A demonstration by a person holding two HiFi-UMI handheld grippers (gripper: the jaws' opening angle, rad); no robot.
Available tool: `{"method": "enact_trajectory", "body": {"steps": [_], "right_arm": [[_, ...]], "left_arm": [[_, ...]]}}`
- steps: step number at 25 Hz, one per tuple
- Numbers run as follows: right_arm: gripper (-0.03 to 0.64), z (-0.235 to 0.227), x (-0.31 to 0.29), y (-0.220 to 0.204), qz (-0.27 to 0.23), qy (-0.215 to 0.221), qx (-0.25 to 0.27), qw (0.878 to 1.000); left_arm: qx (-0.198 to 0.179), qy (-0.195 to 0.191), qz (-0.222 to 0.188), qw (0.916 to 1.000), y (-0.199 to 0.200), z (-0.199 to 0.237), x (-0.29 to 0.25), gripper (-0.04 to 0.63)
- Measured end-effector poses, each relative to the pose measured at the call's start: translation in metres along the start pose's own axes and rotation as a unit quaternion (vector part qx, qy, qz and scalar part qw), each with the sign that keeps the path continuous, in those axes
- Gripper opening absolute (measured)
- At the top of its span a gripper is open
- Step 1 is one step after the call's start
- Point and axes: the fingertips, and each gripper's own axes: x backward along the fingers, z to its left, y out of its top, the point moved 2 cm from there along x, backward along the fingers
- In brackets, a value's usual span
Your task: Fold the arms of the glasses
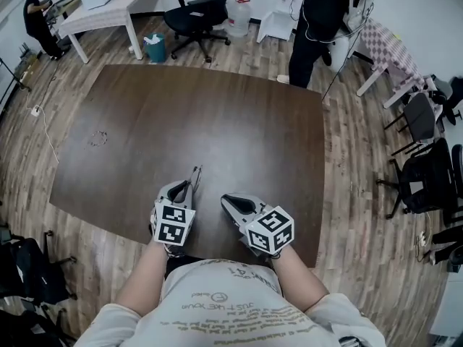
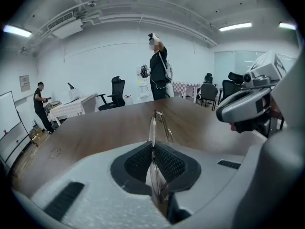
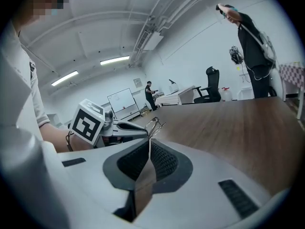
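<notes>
Thin wire-framed glasses (image 1: 194, 173) stick out forward from my left gripper (image 1: 189, 187), which is shut on them above the near part of the brown table (image 1: 217, 121). In the left gripper view the glasses (image 2: 155, 123) run edge-on out of the closed jaws of my left gripper (image 2: 152, 145), their arms lying close against the frame. My right gripper (image 1: 225, 200) hovers just right of the left one, jaws shut with nothing between them. In the right gripper view my right gripper (image 3: 149, 141) is closed and empty, and the glasses (image 3: 155, 124) show beyond it at the left gripper's tip.
A small wiry mark or object (image 1: 98, 137) lies near the table's left edge. A person in black (image 1: 318, 20) stands beyond the far right corner. Office chairs (image 1: 199, 9), a white desk (image 1: 108, 9), a blue bin (image 1: 154, 48) and another person (image 1: 37, 16) are further back.
</notes>
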Motion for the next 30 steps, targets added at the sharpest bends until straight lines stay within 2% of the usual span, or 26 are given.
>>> {"method": "enact_trajectory", "body": {"steps": [4, 6, 8, 12, 16, 21, 24, 27, 30], "right_arm": [[0.025, -0.011, 0.01, 0.0, -0.006, -0.018, -0.015, 1.0], [0.025, -0.017, 0.015, -0.001, -0.007, -0.026, -0.021, 0.999], [0.025, -0.022, 0.02, -0.002, -0.007, -0.034, -0.025, 0.999], [0.025, -0.031, 0.028, -0.002, -0.009, -0.049, -0.031, 0.998], [0.025, -0.037, 0.033, -0.003, -0.008, -0.06, -0.035, 0.998], [0.025, -0.044, 0.035, -0.001, -0.011, -0.073, -0.04, 0.996], [0.025, -0.047, 0.037, 0.0, -0.013, -0.081, -0.043, 0.996], [0.025, -0.05, 0.039, -0.001, -0.011, -0.091, -0.047, 0.995], [0.025, -0.054, 0.04, -0.002, -0.011, -0.1, -0.052, 0.994]], "left_arm": [[-0.023, 0.01, 0.023, 0.9994, -0.003, 0.005, -0.018, 0.032], [-0.046, 0.024, 0.033, 0.9981, -0.003, 0.008, -0.029, 0.032], [-0.093, 0.046, 0.043, 0.9936, -0.004, 0.01, -0.04, 0.032], [-0.191, 0.067, 0.054, 0.9778, -0.007, 0.007, -0.058, 0.032], [-0.281, 0.072, 0.059, 0.9553, -0.008, -0.002, -0.073, 0.032], [-0.39, 0.077, 0.062, 0.9155, -0.013, -0.011, -0.095, 0.032], [-0.437, 0.088, 0.065, 0.8926, -0.02, -0.01, -0.107, 0.032], [-0.463, 0.093, 0.07, 0.8785, -0.026, -0.006, -0.116, 0.032], [-0.479, 0.092, 0.07, 0.8704, -0.025, -0.005, -0.124, 0.034]]}}
